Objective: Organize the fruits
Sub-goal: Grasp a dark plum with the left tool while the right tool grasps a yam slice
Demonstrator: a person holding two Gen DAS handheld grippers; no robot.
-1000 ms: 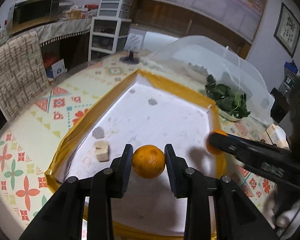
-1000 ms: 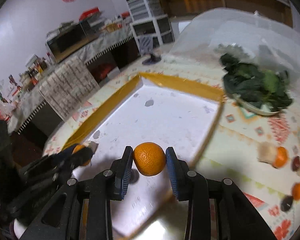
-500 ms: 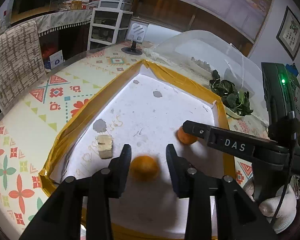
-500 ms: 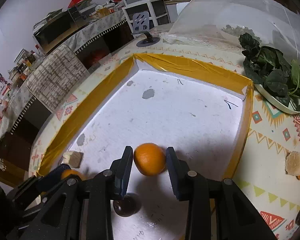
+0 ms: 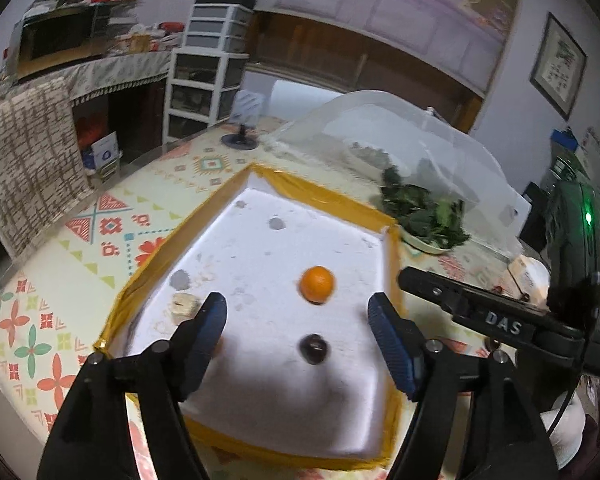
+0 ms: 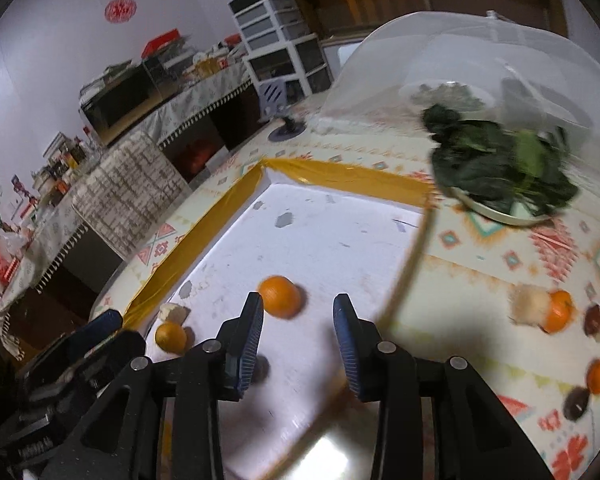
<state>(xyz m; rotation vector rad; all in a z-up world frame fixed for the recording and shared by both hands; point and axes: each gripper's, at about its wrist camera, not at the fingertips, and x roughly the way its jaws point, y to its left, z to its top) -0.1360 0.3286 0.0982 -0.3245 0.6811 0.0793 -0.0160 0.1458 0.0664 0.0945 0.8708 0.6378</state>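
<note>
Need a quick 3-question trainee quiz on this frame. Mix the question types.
1. In the right wrist view, how many oranges lie inside the yellow-taped tray?
2. True or false: the right gripper is holding an orange.
3. The leafy greens are: A) in the tray, B) on a plate beside the tray, C) between the fingers of the right gripper.

Key
1. Two.
2. False. Its jaws are opening with nothing between them, and the nearest orange lies just beyond its fingertips.
3. B.
</note>
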